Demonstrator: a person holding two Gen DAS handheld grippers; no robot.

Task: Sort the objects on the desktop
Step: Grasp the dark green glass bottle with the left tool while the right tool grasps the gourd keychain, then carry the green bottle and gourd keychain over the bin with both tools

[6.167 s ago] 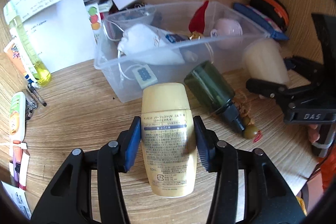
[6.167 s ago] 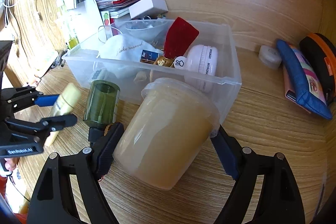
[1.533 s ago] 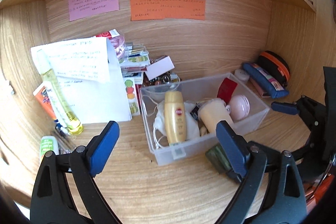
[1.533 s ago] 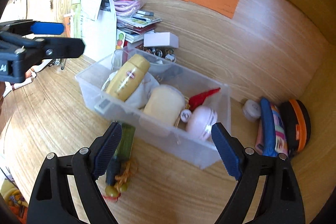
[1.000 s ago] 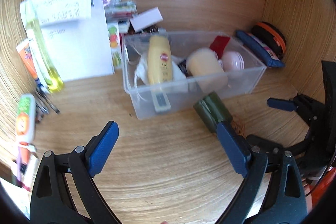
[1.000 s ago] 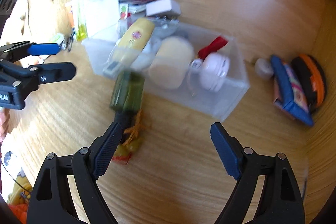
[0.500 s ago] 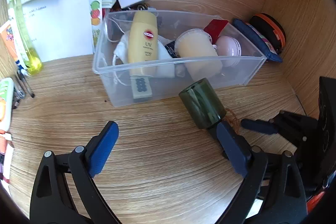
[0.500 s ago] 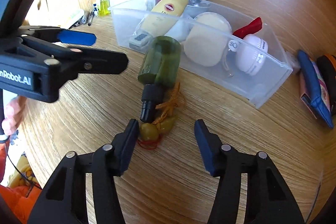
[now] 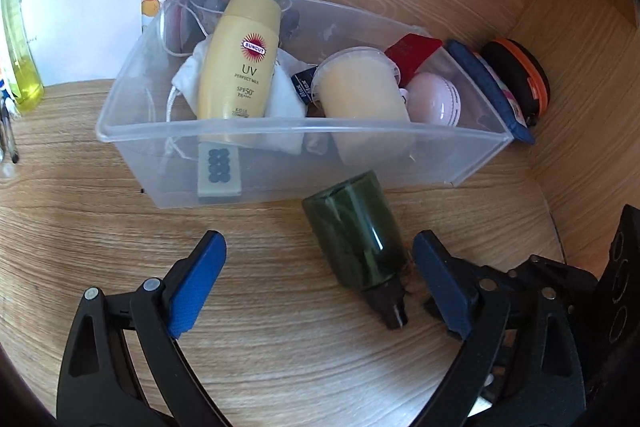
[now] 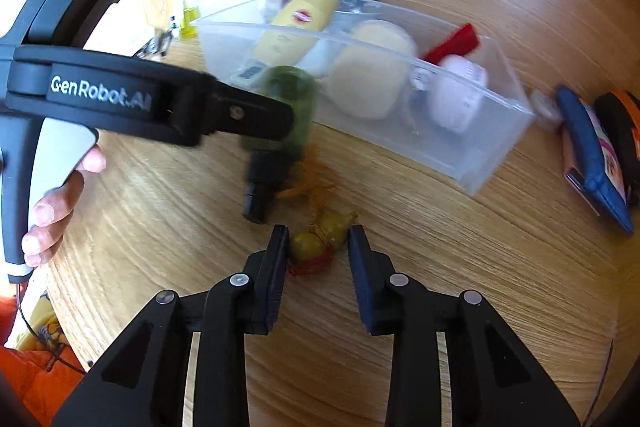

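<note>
The bin (image 9: 280, 131) sits on the counter (image 9: 280, 347); the bottle (image 9: 356, 239) lies just before it, the gourd charm (image 10: 320, 239) apparently beside the bottle's cap.

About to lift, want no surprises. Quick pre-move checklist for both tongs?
1. Gourd charm between the right tongs: ok, jaws closing on it.
2. Pads pressing the charm: not ok, a gap shows on the right side.
3. Charm's orange cord free of the green bottle: cannot tell, it runs up beside the black cap.
4. Left tongs open and empty: ok.
5. Left tongs lined up on the bottle: not ok, it lies off-centre, close to the right pad.
6. Room in the clear bin: cannot tell; sunscreen bottle and cream jar fill much of it.
</note>
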